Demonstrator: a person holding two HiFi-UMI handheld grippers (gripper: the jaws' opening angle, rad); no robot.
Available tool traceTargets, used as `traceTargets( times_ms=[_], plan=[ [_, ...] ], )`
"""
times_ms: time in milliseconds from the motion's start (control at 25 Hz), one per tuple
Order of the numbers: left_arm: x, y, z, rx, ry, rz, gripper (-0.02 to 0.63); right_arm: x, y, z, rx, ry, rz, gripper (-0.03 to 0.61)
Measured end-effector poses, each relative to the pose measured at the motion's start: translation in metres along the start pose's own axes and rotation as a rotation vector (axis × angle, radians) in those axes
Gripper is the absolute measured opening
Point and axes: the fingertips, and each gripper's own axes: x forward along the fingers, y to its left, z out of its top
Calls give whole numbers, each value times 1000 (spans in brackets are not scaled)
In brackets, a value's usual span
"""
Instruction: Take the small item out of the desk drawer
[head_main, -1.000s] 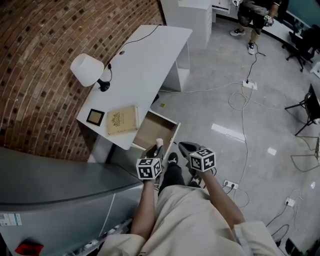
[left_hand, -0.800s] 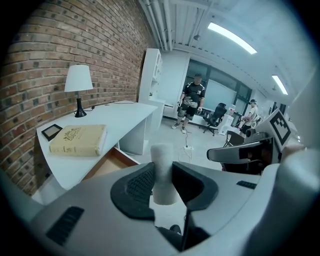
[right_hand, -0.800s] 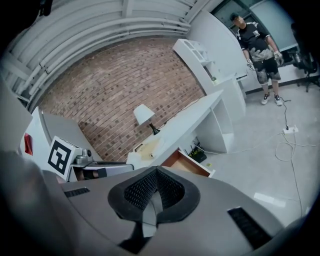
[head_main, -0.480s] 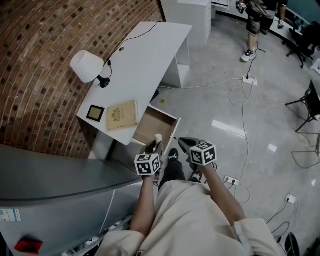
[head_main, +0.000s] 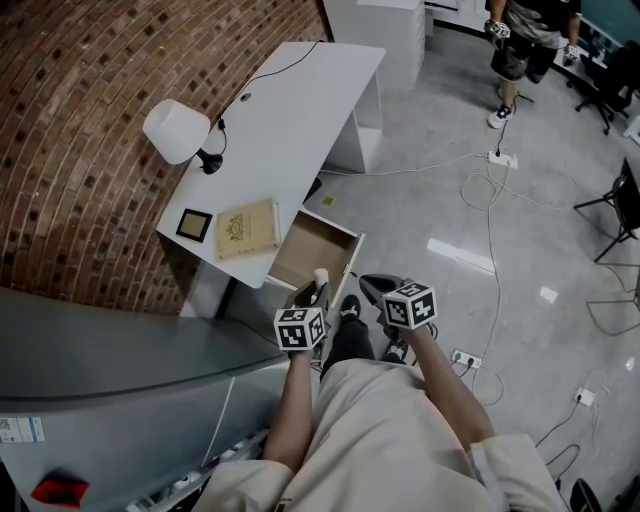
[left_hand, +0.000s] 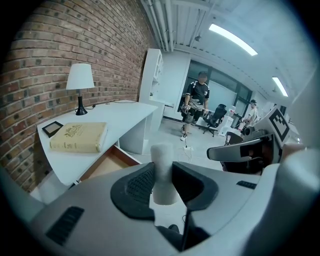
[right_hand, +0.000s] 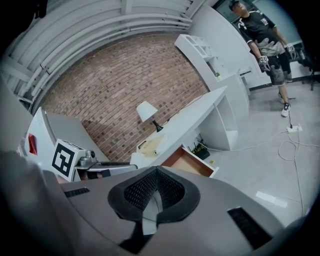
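My left gripper (head_main: 313, 293) (left_hand: 162, 184) is shut on a small white cylinder (head_main: 320, 279) (left_hand: 162, 172), which stands upright between the black pads. It hangs just outside the front of the open wooden drawer (head_main: 309, 250) (left_hand: 104, 165) of the white desk (head_main: 290, 120). The drawer's inside looks bare. My right gripper (head_main: 372, 289) (right_hand: 156, 170) is beside the left one, over the floor, with its pads meeting at the tip and nothing between them.
On the desk lie a cream book (head_main: 247, 228) (left_hand: 79, 137), a small dark picture frame (head_main: 193, 226) and a white lamp (head_main: 175, 132). A grey cabinet top (head_main: 110, 350) is at my left. Cables and a power strip (head_main: 498, 158) cross the floor; a person (head_main: 525, 40) stands far back.
Both grippers and the white cylinder stay in nearly the same place by the drawer front. The person at the back has stepped a little to the right.
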Motion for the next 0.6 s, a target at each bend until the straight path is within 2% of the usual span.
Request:
traceTargets(
  times_ms=[600],
  plan=[
    [-2,1,-7,5,14,4,123,2,7,-1,-27,15,8,25]
  ],
)
